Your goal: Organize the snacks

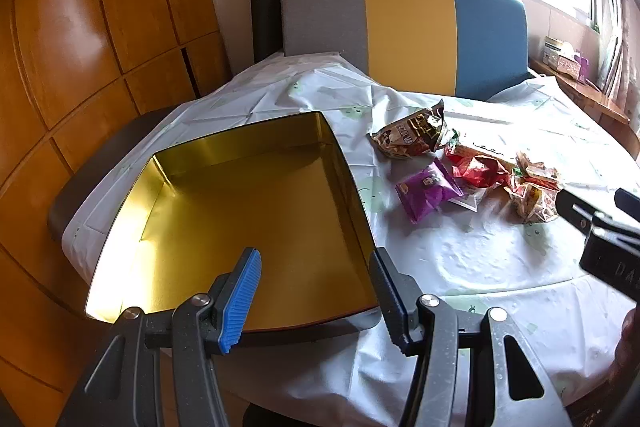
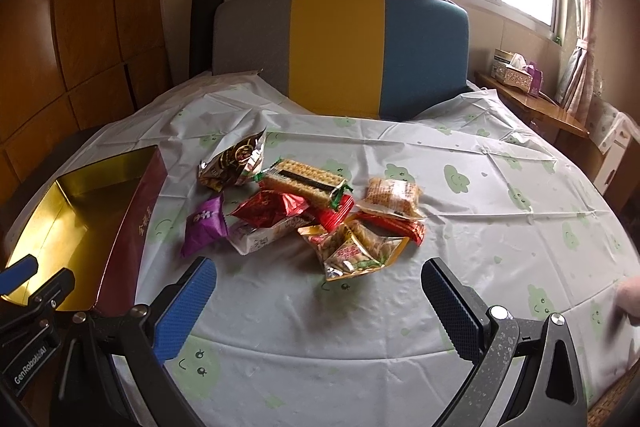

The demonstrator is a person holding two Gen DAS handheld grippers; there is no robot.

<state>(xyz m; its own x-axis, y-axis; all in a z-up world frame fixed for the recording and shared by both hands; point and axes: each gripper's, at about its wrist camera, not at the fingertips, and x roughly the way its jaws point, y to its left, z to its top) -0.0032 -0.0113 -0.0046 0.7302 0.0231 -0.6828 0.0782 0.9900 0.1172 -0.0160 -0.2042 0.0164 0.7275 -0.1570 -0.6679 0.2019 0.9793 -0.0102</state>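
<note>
A round worktop (image 2: 460, 227) under a pale cloth printed with green faces carries an empty gold-lined tin (image 1: 240, 211) and, to the tin's right, a loose heap of snack packets (image 2: 320, 211). Nearest the tin lies a purple packet (image 2: 204, 225); beyond it, further from the tin, a dark brown bag (image 2: 236, 163), a long cracker pack (image 2: 304, 181), red wrappers and a crinkled peanut bag (image 2: 352, 249) overlap one another. The left hand-held gripper (image 1: 316, 287) hangs released above the tin's near right corner, one pad over the inside and one over the tin's right wall, holding nothing. The right hand-held gripper (image 2: 316, 303) hovers released and spread wide just short of the heap, also holding nothing. Nothing appears sorted yet. The likely trouble is the overlap: closing on the peanut bag could catch the red wrapper beneath it and drag both, or crush the crackers. Slick foil may slip from the pads on the way to the tin. The left gripper sits close enough to the tin's wall that a careless drop could knock the tin sideways, and the loose cloth might bunch.
</note>
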